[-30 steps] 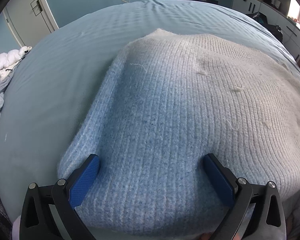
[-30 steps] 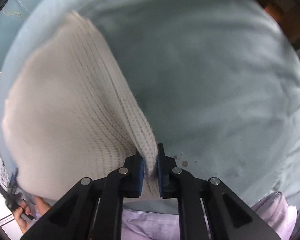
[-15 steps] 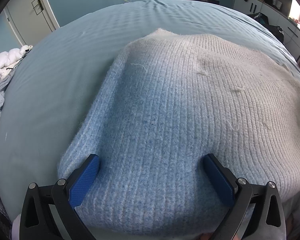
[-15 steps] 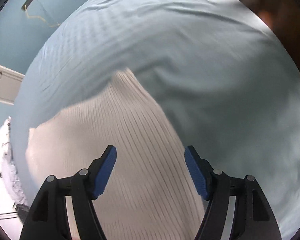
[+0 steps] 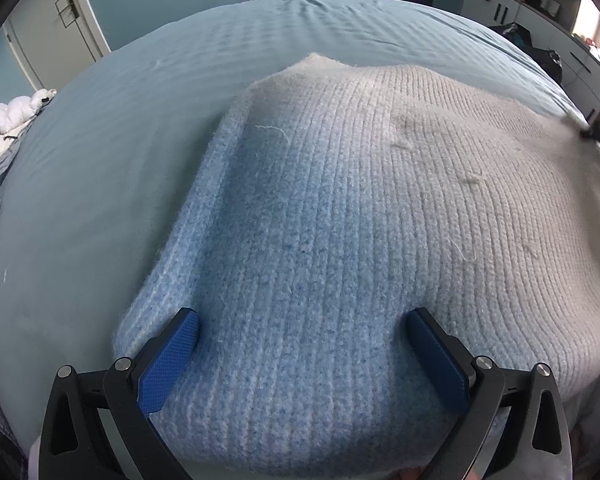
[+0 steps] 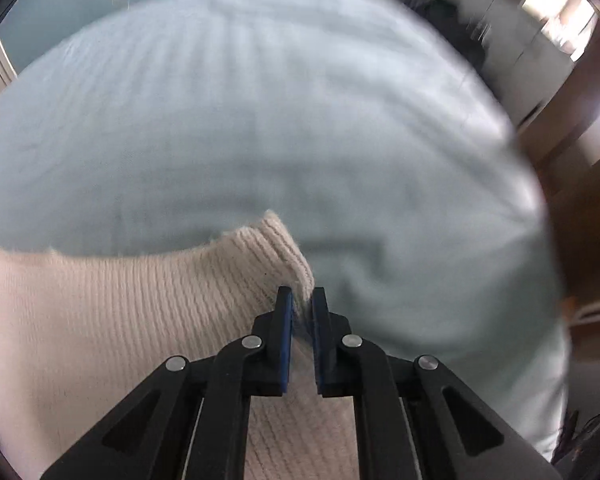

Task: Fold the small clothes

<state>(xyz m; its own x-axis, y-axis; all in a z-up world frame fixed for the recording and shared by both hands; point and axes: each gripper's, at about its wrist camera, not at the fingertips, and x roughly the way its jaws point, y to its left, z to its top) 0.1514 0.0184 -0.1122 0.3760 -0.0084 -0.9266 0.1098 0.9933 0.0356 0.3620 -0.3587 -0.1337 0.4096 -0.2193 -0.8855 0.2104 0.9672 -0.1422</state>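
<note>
A ribbed knit sweater (image 5: 300, 220), blue on the near side and fading to cream on the right, lies flat on the light blue bed sheet (image 5: 100, 160). My left gripper (image 5: 300, 332) is open, its blue pads (image 5: 172, 356) spread wide and resting on the sweater's near blue hem. In the blurred right wrist view, the right gripper (image 6: 298, 300) is shut on a raised cream corner of the sweater (image 6: 276, 240). The rest of the cream knit spreads out to the left, and the sheet (image 6: 260, 120) stretches beyond it.
A pale door (image 5: 60, 20) and a white crumpled bundle (image 5: 4, 120) sit at the left. White drawers with dark clothes on them (image 5: 539, 0) stand at the back right. Brown wooden furniture (image 6: 579, 200) lies past the bed's right edge.
The right gripper let go of the sweater's edge and opened. It then swung across the cream knit and shut again on a corner. The left gripper has stayed still and open.
</note>
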